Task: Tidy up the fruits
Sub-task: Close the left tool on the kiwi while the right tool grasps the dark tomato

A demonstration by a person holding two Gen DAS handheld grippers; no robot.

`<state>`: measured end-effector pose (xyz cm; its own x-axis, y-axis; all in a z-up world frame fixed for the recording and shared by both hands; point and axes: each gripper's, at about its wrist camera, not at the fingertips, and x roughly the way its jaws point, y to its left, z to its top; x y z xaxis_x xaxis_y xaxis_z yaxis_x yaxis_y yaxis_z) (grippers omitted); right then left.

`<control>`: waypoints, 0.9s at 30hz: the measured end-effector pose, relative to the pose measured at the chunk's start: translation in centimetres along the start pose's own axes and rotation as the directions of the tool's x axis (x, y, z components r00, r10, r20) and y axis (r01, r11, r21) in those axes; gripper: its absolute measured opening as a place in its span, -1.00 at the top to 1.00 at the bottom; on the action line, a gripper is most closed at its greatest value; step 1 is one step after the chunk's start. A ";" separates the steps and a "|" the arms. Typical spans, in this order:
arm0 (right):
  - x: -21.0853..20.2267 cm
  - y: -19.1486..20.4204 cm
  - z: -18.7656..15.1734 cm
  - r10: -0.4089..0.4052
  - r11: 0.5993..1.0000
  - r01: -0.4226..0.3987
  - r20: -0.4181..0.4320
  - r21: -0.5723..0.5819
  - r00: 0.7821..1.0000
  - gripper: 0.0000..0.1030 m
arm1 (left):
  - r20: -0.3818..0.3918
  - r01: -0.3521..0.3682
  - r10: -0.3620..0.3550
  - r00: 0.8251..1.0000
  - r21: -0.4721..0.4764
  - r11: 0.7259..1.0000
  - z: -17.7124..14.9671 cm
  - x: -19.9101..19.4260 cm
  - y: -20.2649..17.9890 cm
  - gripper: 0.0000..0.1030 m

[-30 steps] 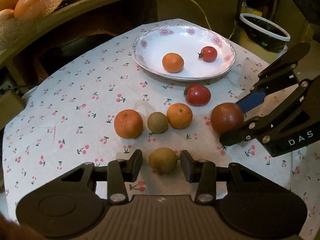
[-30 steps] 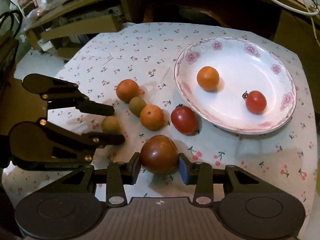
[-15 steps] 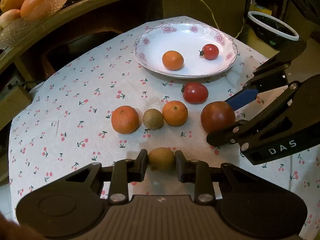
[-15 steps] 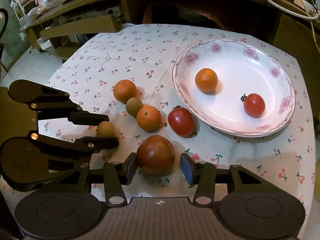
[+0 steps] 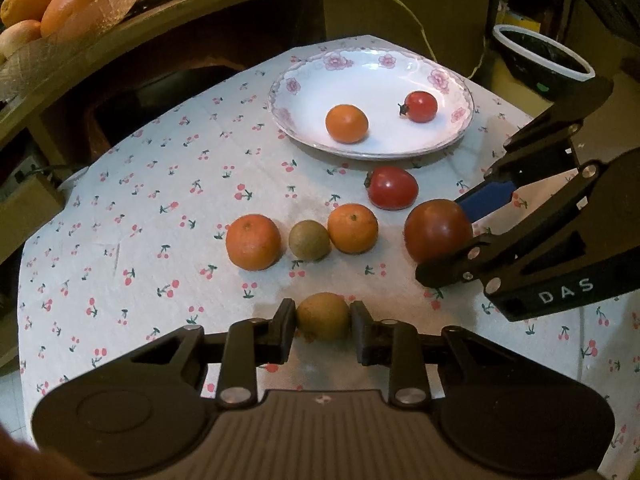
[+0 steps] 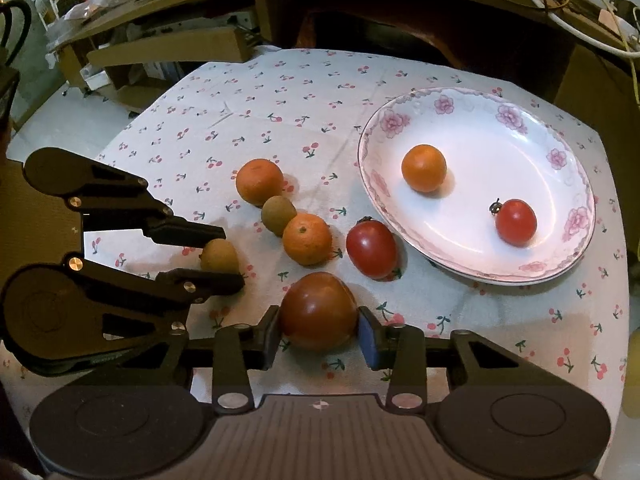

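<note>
Brown kiwi (image 5: 322, 315): soft, light; left tongs (image 5: 322, 330) clamp its sides. Dark tomato (image 6: 318, 311): bruisable, smooth; right tongs (image 6: 319, 336) grip its middle.

2 fruits in plate (image 5: 460, 136); 6 on tablecloth (image 5: 160, 184) before it.

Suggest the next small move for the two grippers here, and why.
Probably lift both straight up a little. The left gripper is shut on the small brown fruit, the right gripper on the dark tomato, and both fruits sit low on the tablecloth, short of the plate.
</note>
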<state>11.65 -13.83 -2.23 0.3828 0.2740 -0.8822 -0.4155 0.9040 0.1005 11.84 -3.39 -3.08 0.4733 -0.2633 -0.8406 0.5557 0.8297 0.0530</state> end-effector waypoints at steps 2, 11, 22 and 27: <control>-0.1 -0.1 0.0 -0.003 1.000 0.003 0.004 0.005 1.000 0.24 | 0.012 -0.001 0.002 1.000 -0.005 1.000 0.2 -0.2 0.2 0.33; -2.0 -0.6 0.8 -0.005 0.999 0.003 0.073 0.033 0.997 0.24 | 0.066 0.007 -0.007 0.998 -0.009 1.000 2.4 -0.8 0.0 0.33; -3.3 -2.6 1.3 -0.045 0.996 0.035 0.124 0.081 0.991 0.24 | 0.108 -0.006 0.008 0.994 -0.014 1.000 5.7 -0.6 -0.8 0.33; -4.0 -4.1 1.6 -0.074 0.991 0.057 0.151 0.119 0.986 0.23 | 0.126 -0.017 0.018 0.992 -0.012 1.000 7.4 -0.2 -1.3 0.33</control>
<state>13.17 -18.11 1.62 0.5329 0.2524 -0.8076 -0.2923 0.9506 0.1042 16.11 -8.05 0.99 0.5658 -0.3083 -0.7647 0.5397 0.8397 0.0608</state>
